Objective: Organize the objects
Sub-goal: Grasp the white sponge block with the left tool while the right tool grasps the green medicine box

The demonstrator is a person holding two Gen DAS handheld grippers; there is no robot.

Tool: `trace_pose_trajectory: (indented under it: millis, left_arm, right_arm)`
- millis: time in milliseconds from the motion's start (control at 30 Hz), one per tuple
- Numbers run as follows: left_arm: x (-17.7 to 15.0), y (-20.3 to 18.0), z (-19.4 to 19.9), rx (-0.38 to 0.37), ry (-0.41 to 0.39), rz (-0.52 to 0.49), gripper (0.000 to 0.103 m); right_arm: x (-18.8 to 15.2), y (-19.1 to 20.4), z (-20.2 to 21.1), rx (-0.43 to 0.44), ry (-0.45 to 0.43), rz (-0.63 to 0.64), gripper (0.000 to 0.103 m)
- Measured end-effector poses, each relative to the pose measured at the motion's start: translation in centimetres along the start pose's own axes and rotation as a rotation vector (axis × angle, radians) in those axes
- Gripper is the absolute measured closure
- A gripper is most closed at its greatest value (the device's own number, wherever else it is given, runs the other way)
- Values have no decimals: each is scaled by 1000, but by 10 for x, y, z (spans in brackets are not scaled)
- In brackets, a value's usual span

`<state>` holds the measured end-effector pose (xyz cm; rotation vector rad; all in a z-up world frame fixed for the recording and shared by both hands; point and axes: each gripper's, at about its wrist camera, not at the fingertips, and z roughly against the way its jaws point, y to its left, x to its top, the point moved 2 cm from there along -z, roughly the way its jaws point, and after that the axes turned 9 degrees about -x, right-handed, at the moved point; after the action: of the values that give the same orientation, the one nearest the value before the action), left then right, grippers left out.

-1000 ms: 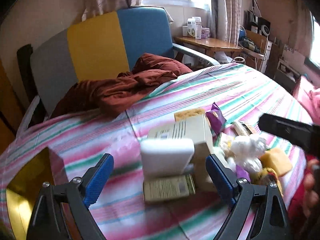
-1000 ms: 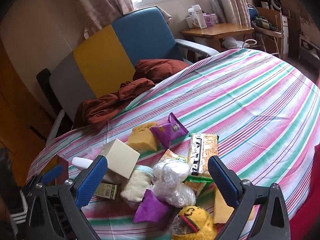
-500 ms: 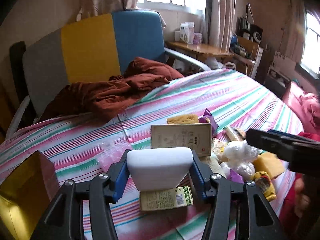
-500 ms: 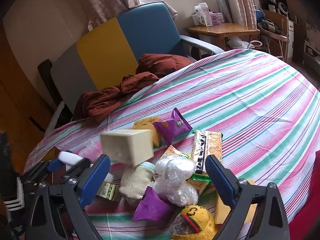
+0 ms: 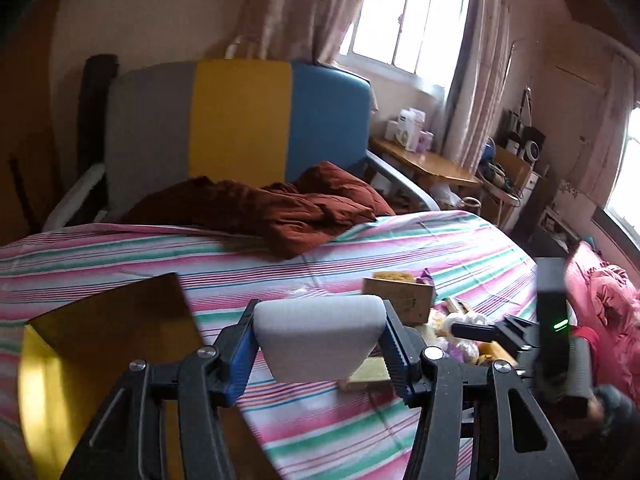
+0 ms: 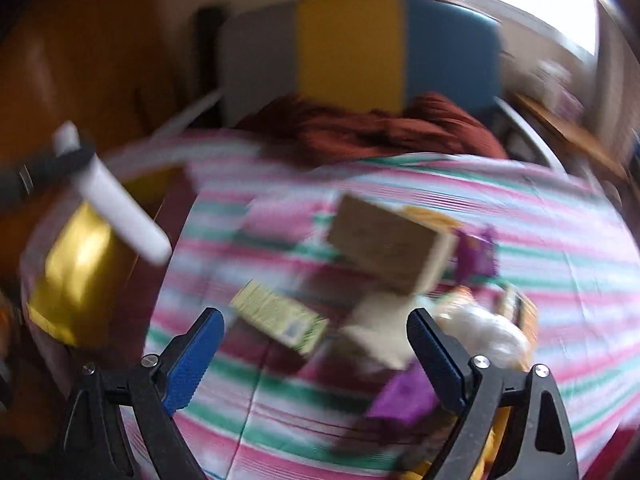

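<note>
My left gripper (image 5: 318,336) is shut on a white tube (image 5: 318,338) and holds it above the striped bed. In the blurred right wrist view the same tube (image 6: 120,208) hangs in the air at the left, over a gold box (image 6: 76,272). My right gripper (image 6: 314,356) is open and empty above a small green-yellow box (image 6: 280,316). A tan carton (image 6: 388,248) stands tilted behind it. Purple packets (image 6: 404,396), a white wrapped bundle (image 6: 480,328) and other items lie in a pile at the right.
The gold box (image 5: 100,360) lies open at the bed's left edge. A rust-red blanket (image 5: 272,208) lies at the far side against a grey, yellow and blue chair (image 5: 240,120). A wooden desk (image 5: 424,160) stands by the window. Pink bedding (image 5: 604,300) is at the right.
My left gripper closed on the white tube, lifted it and carried it left toward the gold box. My right gripper swung left quickly, blurring its view.
</note>
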<state>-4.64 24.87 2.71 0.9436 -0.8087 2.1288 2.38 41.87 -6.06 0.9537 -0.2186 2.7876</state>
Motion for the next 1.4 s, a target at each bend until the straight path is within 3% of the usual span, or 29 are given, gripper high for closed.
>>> trace_pose_trajectory:
  millis: [233, 267, 300, 400, 567, 700, 800, 867, 1000, 1033, 1100, 1233, 1400]
  left_arm:
    - [-24, 40, 55, 103, -19, 33, 46]
    - [-30, 48, 61, 124, -14, 43, 46]
    - [-36, 58, 67, 145, -5, 59, 46]
    - [-52, 84, 77, 213, 13, 100, 46]
    - [-79, 125, 84, 324, 48, 199, 45]
    - [-94, 153, 88, 427, 57, 250, 42]
    - [-96, 165, 99, 485, 38, 293, 27]
    - [-98, 166, 112, 506, 3, 299, 10]
    - [-97, 160, 137, 537, -53, 277, 7]
    - [-97, 157, 143, 545, -64, 267, 7]
    - [-94, 150, 153, 563, -83, 245, 5]
    - [-90, 137, 169, 587, -110, 219, 3]
    - [-96, 128, 180, 597, -120, 210, 2]
  right_arm:
    - [8, 45, -62, -48, 156, 274, 19]
    - [8, 49, -71, -62, 179, 301, 29]
    - [7, 53, -79, -72, 205, 323, 46]
    - [5, 58, -81, -86, 206, 333, 73]
    - [6, 66, -63, -102, 169, 294, 74]
    - [21, 79, -32, -33, 100, 242, 74]
    - [42, 102, -14, 42, 58, 205, 73]
    - [51, 121, -6, 106, 38, 184, 73]
    - [63, 171, 3, 228, 24, 177, 71]
    - [64, 183, 6, 261, 15, 185, 68]
    - [64, 206, 13, 313, 3, 195, 52]
    - [56, 232, 20, 313, -1, 207, 52]
    - [40, 235, 20, 286, 5, 215, 52]
